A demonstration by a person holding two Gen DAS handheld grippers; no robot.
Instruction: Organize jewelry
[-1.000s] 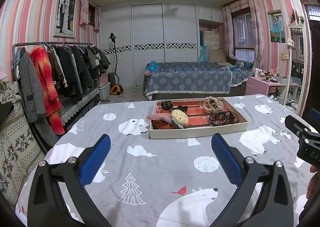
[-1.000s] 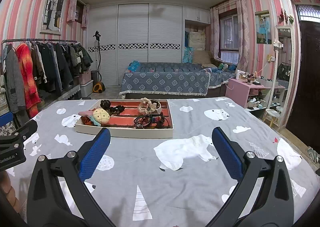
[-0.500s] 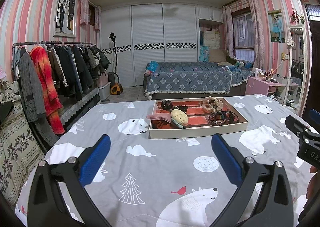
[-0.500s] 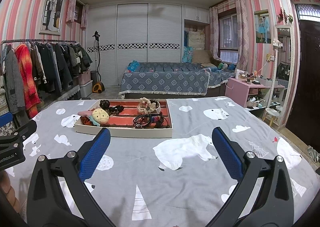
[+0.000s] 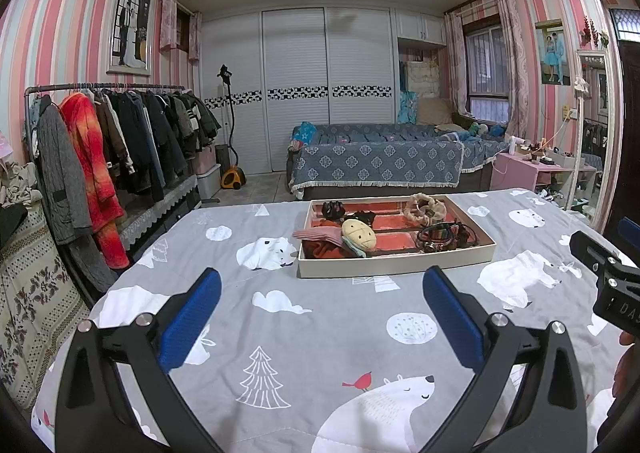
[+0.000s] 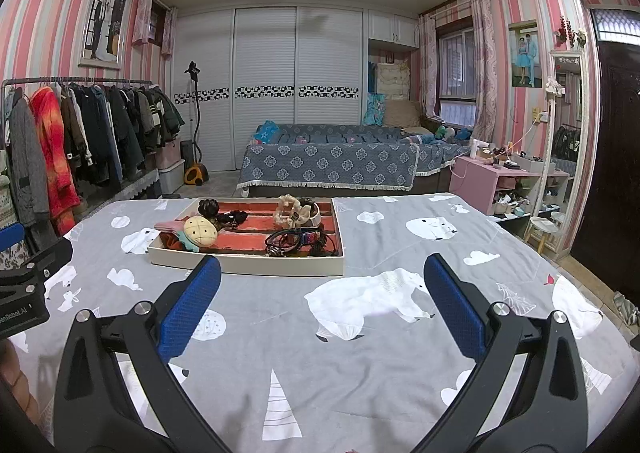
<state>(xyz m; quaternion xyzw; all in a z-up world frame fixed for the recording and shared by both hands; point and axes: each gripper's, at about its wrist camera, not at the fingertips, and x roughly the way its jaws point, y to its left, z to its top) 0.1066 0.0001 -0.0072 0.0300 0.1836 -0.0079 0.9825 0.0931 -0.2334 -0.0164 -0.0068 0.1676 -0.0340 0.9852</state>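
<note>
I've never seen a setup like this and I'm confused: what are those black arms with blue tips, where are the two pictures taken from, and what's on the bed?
There is no robot here. A person holds a two-finger gripper in each hand, and a wide-angle camera on each one looks forward along its fingers. One picture comes from the left gripper, the other from the right gripper. The blue tips are the finger pads. Both grippers are open and hold nothing.

They hover over a grey bedspread printed with polar bears. On it sits a shallow tray with a red lining, holding a pile of dark bracelets, a cream scrunchie, a black hair clip, a round tan plush piece and some pink cloth.
</note>
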